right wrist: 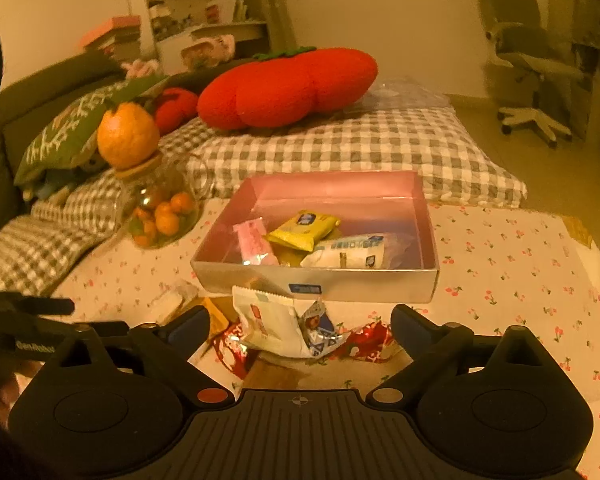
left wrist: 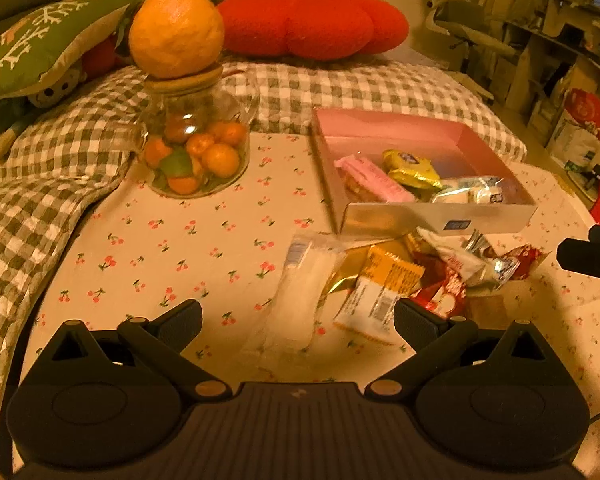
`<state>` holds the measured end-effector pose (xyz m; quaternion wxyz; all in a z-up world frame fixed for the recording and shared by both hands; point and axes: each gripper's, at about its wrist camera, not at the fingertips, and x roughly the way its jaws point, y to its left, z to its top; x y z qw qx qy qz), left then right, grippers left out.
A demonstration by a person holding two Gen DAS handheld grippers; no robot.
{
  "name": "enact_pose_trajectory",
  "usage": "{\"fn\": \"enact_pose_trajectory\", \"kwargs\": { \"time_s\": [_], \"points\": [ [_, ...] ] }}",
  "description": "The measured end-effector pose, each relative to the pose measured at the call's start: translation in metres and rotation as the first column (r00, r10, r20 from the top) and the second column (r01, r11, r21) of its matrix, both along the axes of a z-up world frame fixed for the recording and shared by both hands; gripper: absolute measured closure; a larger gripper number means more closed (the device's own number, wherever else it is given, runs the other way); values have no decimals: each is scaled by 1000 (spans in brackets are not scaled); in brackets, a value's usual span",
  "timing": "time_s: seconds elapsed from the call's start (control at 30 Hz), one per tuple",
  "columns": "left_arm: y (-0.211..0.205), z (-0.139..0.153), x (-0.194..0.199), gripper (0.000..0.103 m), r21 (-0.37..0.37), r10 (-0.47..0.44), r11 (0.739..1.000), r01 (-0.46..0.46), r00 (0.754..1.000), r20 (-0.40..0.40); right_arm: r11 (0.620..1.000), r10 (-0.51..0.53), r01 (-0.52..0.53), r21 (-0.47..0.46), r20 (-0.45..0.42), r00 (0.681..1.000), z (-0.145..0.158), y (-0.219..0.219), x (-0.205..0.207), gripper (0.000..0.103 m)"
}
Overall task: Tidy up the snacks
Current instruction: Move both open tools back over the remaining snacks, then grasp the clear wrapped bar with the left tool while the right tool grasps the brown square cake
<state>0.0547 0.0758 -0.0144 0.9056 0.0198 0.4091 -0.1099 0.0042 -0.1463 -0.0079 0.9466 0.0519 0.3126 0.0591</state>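
Observation:
A pink-lined box [left wrist: 440, 220] [right wrist: 320, 280] stands on the cherry-print cloth. It holds a pink packet [left wrist: 374, 182], a yellow packet [right wrist: 302, 228] and a white-and-blue packet [right wrist: 350, 254]. Several loose snacks [left wrist: 420, 276] lie heaped just in front of the box. My left gripper [left wrist: 298, 316] is open over a clear white packet [left wrist: 300, 296] at the pile's left side, and its pads do not touch it. My right gripper [right wrist: 300, 320] is open above a white wrapper [right wrist: 268, 320] and red wrappers [right wrist: 364, 340], gripping nothing.
A glass jar [left wrist: 196, 152] of small oranges, with a large orange [left wrist: 176, 32] on its lid, stands left of the box. Behind are a checked blanket [left wrist: 340, 88], a red tomato cushion [left wrist: 312, 24] and a green pillow [left wrist: 40, 48]. An office chair [right wrist: 528, 64] stands far right.

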Motion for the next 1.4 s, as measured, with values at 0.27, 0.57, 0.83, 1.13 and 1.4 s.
{"fn": "enact_pose_trajectory", "kwargs": {
  "time_s": [0.27,0.57,0.83,1.13,1.4],
  "points": [
    [13,-12,1,1,18,-13,1000,13,1000,-7,999,34,-36,-39,-51,998,-22,9,3,5],
    [10,-23,9,5,9,-85,996,84,996,36,995,65,-73,-63,-110,992,-42,26,10,4],
    [8,-40,23,21,-19,-118,993,119,993,31,996,73,-81,-49,-140,988,-57,33,19,4],
    [7,-49,34,48,-41,-79,996,78,997,-22,999,37,-42,-30,-156,987,-69,27,27,6],
    [10,-47,38,65,-29,-27,999,26,999,-30,998,6,-15,-57,-161,987,-77,25,30,15]
  ]
}}
